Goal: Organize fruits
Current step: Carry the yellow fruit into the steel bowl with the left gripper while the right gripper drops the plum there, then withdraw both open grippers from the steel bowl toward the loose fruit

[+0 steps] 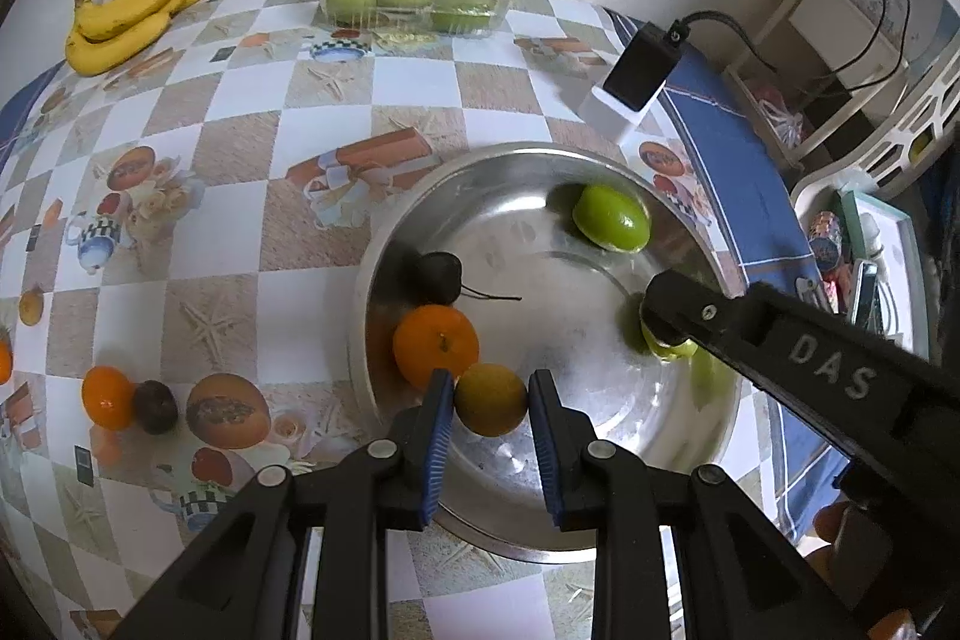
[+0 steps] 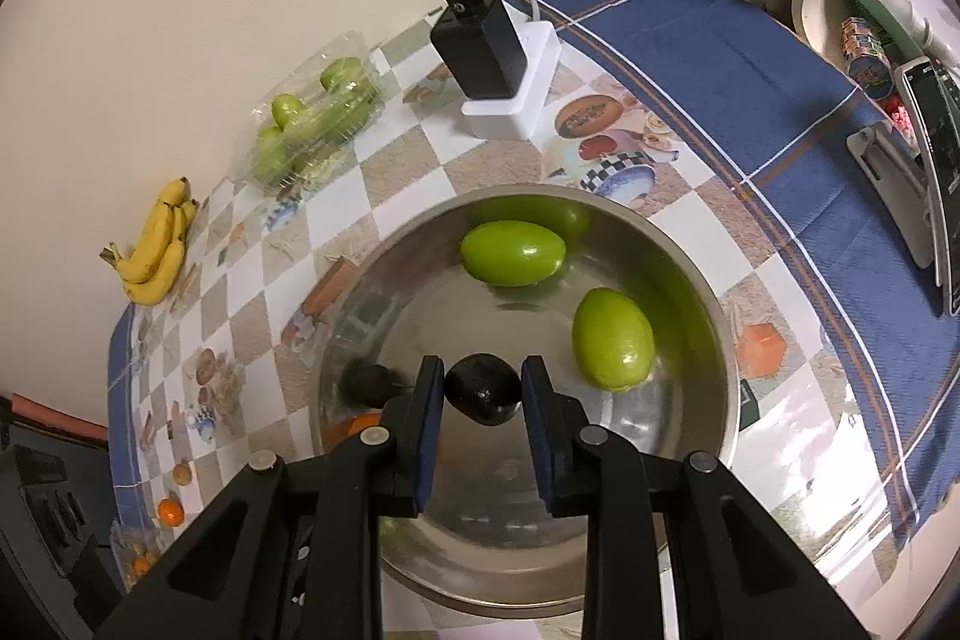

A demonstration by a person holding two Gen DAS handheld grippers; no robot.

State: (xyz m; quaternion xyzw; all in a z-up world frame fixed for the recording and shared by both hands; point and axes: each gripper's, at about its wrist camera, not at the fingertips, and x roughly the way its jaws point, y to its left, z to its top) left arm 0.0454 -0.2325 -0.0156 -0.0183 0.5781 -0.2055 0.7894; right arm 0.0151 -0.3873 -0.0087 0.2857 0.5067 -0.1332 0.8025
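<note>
1. Over the steel bowl (image 1: 384, 244), the left gripper (image 1: 491, 403) is clamped on a small yellow-orange fruit (image 1: 491, 400), hanging just above the near rim.
2. The right gripper (image 2: 483, 388) grips a dark plum (image 2: 483, 388) over the bowl's middle.
3. Straight below the left load sits an orange (image 1: 436, 343), perhaps touching it; hard to tell.
4. Two green fruits (image 2: 513, 253) lie far side, long axes crossways.
</note>
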